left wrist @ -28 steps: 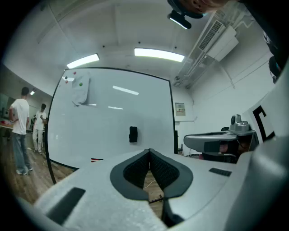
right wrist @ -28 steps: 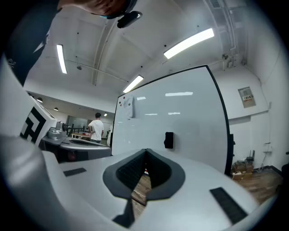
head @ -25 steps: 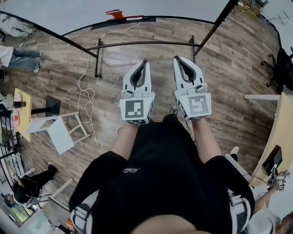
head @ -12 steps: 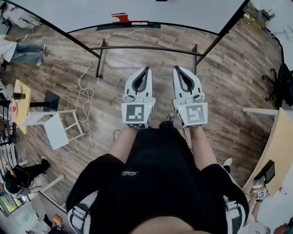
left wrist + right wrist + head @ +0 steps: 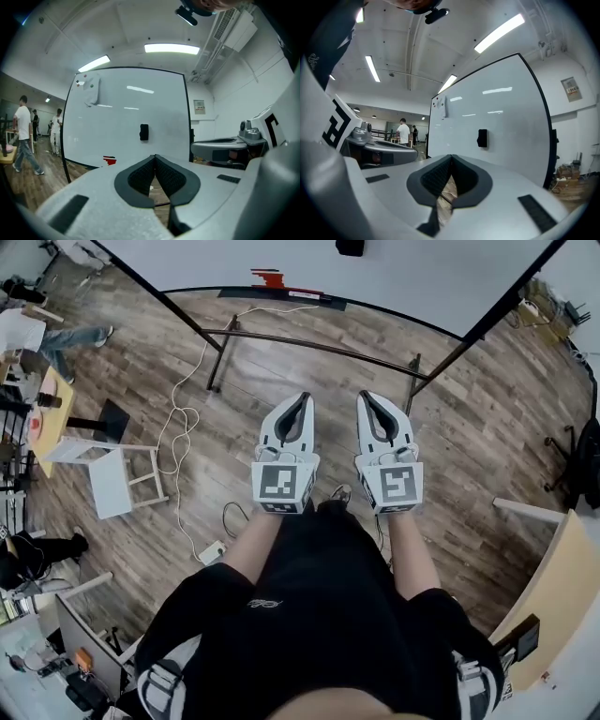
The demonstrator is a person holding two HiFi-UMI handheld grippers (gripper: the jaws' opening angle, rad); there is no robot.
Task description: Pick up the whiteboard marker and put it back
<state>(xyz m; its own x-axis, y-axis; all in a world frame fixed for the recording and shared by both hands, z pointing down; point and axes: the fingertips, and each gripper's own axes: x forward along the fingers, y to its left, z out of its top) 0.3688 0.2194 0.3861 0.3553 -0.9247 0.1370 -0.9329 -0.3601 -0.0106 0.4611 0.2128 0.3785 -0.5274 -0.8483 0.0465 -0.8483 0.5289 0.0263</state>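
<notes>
The left gripper (image 5: 301,401) and right gripper (image 5: 367,399) point level at the whiteboard (image 5: 126,108), side by side, jaws clenched on nothing, probably an approach stance, since the marker, perhaps the red item (image 5: 109,160) at its bottom edge, lies well ahead.

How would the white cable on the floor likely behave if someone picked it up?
The white cable lies in loose loops, so it would probably droop limply. It seems to end at a power strip, which might drag.

Ahead I have open wooden floor (image 5: 469,427) up to the whiteboard (image 5: 281,259). Its stand's low crossbar (image 5: 319,345) and a white cable (image 5: 181,418) cross that floor.
</notes>
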